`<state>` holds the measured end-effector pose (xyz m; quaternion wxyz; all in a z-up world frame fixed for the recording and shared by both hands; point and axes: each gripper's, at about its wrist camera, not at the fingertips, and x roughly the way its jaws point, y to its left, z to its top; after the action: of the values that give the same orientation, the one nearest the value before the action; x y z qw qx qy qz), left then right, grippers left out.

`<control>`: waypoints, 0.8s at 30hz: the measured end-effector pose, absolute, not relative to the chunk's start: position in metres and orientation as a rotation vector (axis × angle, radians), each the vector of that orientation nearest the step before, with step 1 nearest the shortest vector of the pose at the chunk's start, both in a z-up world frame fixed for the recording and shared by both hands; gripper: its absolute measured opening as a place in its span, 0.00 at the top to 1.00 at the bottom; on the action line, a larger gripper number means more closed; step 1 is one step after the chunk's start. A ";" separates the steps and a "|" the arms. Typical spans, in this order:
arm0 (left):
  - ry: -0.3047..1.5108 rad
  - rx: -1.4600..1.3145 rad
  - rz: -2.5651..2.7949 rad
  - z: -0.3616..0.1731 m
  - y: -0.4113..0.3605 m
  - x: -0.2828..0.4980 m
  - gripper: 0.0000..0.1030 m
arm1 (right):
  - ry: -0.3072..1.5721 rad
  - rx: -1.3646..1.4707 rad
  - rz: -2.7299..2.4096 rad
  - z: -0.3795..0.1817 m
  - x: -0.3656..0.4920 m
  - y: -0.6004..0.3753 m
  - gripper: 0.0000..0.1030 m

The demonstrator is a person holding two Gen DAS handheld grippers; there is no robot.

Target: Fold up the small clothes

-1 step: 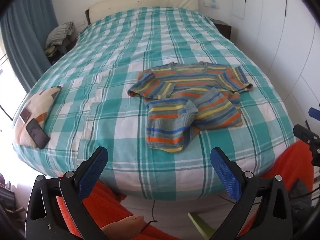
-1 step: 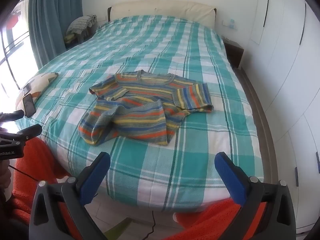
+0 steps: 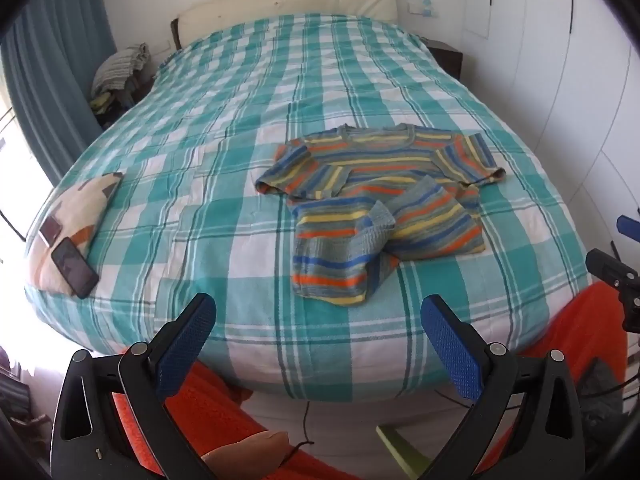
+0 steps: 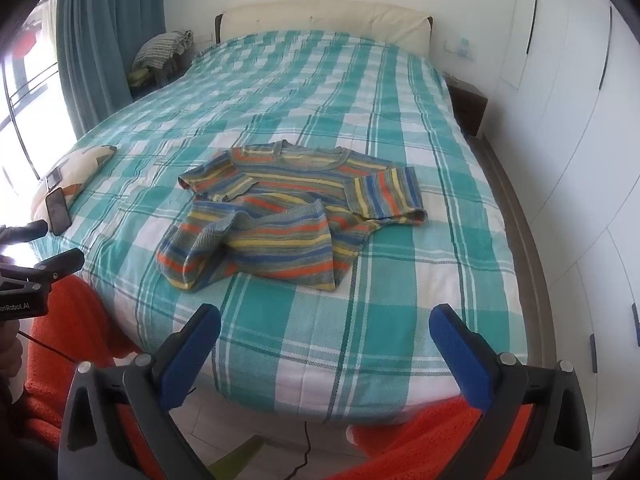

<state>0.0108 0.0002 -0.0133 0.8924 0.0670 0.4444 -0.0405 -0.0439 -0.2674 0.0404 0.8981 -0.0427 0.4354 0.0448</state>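
A small striped knit shirt (image 3: 380, 204) in blue, orange, yellow and grey lies on the bed, neck to the far side, its lower half folded up and rumpled. It also shows in the right wrist view (image 4: 296, 216). My left gripper (image 3: 318, 312) is open and empty, held off the near edge of the bed, short of the shirt. My right gripper (image 4: 324, 322) is open and empty too, over the near edge of the bed below the shirt. The left gripper's tips show at the left edge of the right wrist view (image 4: 48, 248).
The bed has a teal and white checked cover (image 3: 240, 128). A patterned cushion (image 3: 76, 216) with a black phone (image 3: 74, 268) on it lies at the bed's left edge. White wardrobes (image 4: 568, 120) stand at the right. Orange cloth (image 3: 208, 404) covers the person's legs below.
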 end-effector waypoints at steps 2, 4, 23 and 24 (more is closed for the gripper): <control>0.909 0.141 -0.073 -0.010 -0.001 0.007 0.00 | 0.901 -0.089 0.098 0.042 -0.044 -0.268 0.00; 0.910 0.134 -0.074 -0.008 0.001 0.008 0.00 | 0.903 -0.086 0.094 0.043 -0.043 -0.267 0.00; 0.958 0.111 -0.064 -0.017 0.006 0.011 0.00 | 0.929 -0.071 0.072 0.037 -0.040 -0.260 0.00; 0.958 0.110 -0.063 -0.017 0.006 0.011 0.00 | 0.931 -0.068 0.071 0.036 -0.039 -0.260 0.00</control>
<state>0.0108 0.0061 -0.0172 0.8855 0.0531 0.4605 -0.0304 -0.0395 -0.2598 0.0363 0.8924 -0.0330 0.4486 0.0341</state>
